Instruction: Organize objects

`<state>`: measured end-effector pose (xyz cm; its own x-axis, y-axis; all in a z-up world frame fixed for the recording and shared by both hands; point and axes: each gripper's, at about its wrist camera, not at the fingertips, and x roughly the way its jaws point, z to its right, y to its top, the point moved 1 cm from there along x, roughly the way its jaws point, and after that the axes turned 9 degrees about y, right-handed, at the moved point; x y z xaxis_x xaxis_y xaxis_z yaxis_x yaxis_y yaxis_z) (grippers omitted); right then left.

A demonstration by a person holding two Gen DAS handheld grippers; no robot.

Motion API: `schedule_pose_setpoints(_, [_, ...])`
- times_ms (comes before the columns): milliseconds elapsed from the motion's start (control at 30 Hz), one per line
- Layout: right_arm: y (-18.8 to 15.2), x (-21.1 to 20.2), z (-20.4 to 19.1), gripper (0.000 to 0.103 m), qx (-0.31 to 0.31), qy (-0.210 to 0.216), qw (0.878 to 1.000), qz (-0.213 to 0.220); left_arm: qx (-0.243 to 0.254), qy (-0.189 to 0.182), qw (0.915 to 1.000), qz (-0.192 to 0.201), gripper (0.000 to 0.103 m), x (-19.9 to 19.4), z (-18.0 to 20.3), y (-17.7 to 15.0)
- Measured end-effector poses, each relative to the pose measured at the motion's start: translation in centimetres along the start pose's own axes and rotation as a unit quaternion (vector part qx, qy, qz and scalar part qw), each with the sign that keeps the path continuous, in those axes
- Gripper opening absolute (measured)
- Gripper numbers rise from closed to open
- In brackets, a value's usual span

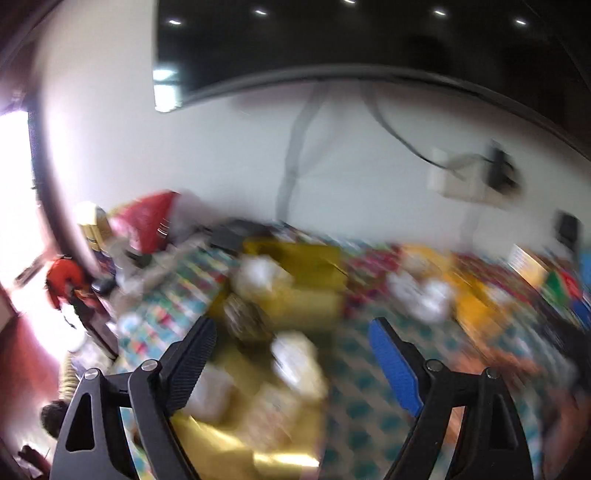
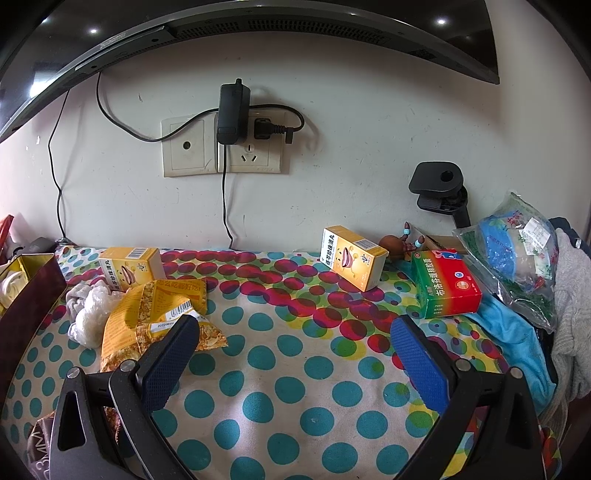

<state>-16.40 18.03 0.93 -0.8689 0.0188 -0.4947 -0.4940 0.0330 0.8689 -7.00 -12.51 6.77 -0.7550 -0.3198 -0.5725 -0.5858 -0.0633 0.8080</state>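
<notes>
In the sharp right wrist view, two yellow medicine boxes lie on the polka-dot cloth [image 2: 280, 373]: one at the left [image 2: 129, 269], one tilted at the right [image 2: 354, 262]. A green and red medicine box [image 2: 445, 284] lies further right. A yellow snack bag [image 2: 155, 317] lies by the left finger. My right gripper [image 2: 291, 332] is open and empty above the cloth. The left wrist view is badly blurred; my left gripper [image 1: 291, 332] is open and empty above a yellow-lined open box [image 1: 295, 280] with whitish items inside.
A dark red box with yellow lining [image 2: 29, 288] stands at the left edge. A crumpled clear bag [image 2: 88, 310], a bagged blue item [image 2: 517, 254], blue cloth [image 2: 513, 339] and grey cloth [image 2: 572, 321] lie around. Wall sockets with a black adapter [image 2: 231, 114] and a monitor [image 2: 258, 22] are behind.
</notes>
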Motion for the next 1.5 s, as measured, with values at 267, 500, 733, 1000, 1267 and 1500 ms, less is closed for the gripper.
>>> schedule_pose_setpoints(267, [0.0,0.8,-0.2,0.103,-0.002,0.040,0.999,-0.018,0.051,-0.101,0.9932,-0.026,0.087,-3.4,6.2,-10.2])
schedule_pose_setpoints(500, [-1.2,2.1,1.2,0.103,0.043,0.085,0.991,-0.092,0.058,-0.117,0.9907,-0.039,0.087,-3.8,7.5,-13.5])
schedule_pose_setpoints(733, [-2.0,1.8,2.8,0.103,0.085,0.080,0.988,-0.102,0.098,-0.131,0.9858,-0.038,0.087,-1.8,11.3,-10.3])
schedule_pose_setpoints(1000, [-1.9,1.1,2.4,0.103,0.068,0.072,0.991,-0.089,0.139,-0.112,0.9827,-0.048,0.087,1.4,14.9,-7.2])
schedule_pose_setpoints(1267, [-1.6,3.1,1.1,0.103,0.043,0.089,0.987,-0.125,0.131,-0.113,0.9834,-0.053,0.087,0.9,13.9,-8.8])
schedule_pose_setpoints(1500, [0.4,3.4,-3.3,0.103,-0.044,0.148,0.981,-0.118,0.120,-0.125,0.9830,-0.060,0.087,0.5,12.9,-9.6])
